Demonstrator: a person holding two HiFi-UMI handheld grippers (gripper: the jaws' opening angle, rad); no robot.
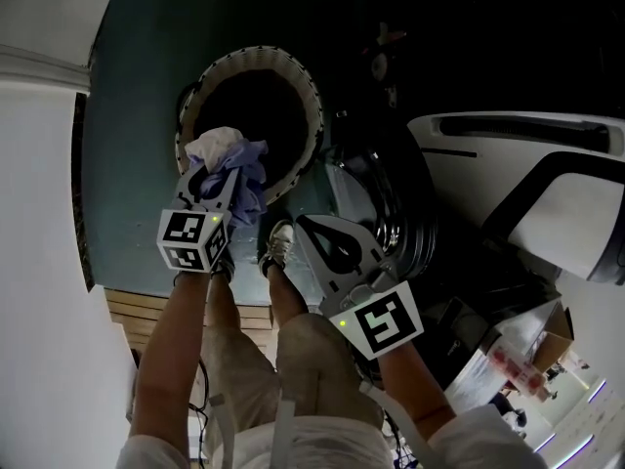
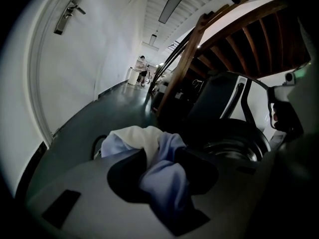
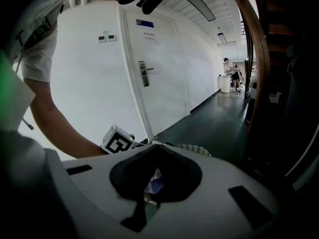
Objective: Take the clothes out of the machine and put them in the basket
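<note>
Over round white woven basket (image 1: 314,106) | my left gripper (image 1: 223,184) clamps crumpled lilac-and-white cloth bundle (image 1: 237,154) | my right gripper (image 1: 311,228) nearby, jaws together, nothing held

The clothes (image 1: 232,164) are seen as soft, crumpled cloth, matt, in pale lilac and white. The basket (image 1: 314,106) is edged with a rough woven rim. The left tongs (image 1: 221,182) and the right tongs (image 1: 305,225) are formed of smooth, matt grey plastic, and flat printed markers are carried on their cubes. The washing machine (image 1: 508,149) is cased in a glossy white shell, and a shiny metal ring (image 1: 391,221) is set at its door. The floor (image 2: 89,123) is finished dark and smooth, with a sheen. Bare pale wood is shown in the slats (image 1: 146,311), and dull metal in the door handle (image 3: 144,73).
</note>
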